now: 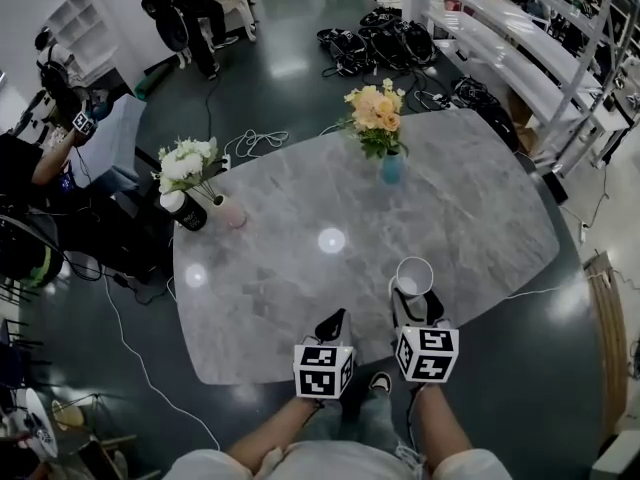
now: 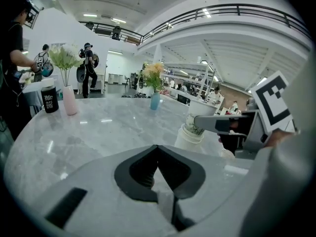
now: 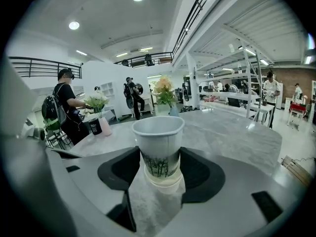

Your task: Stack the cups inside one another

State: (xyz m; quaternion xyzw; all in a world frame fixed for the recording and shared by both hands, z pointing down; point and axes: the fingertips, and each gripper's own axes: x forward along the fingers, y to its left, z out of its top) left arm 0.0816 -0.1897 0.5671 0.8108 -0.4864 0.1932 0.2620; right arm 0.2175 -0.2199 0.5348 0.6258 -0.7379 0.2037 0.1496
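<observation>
My right tool [image 3: 159,168] clamped on printed cup [image 3: 158,142], nested in second cup [image 3: 161,179], near right of tabletop [image 1: 470,218]. My left tool [image 2: 157,152] closed, empty, just left of cups.

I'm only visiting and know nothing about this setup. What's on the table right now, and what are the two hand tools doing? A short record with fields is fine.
table: grey marble
cups: upper cup sits inside lower cup
right gripper: jaws closed on upper cup
left gripper: jaws together, holding nothing
flowers: white ones in pink vase, yellow ones in blue vase
other: black can beside pink vase
</observation>
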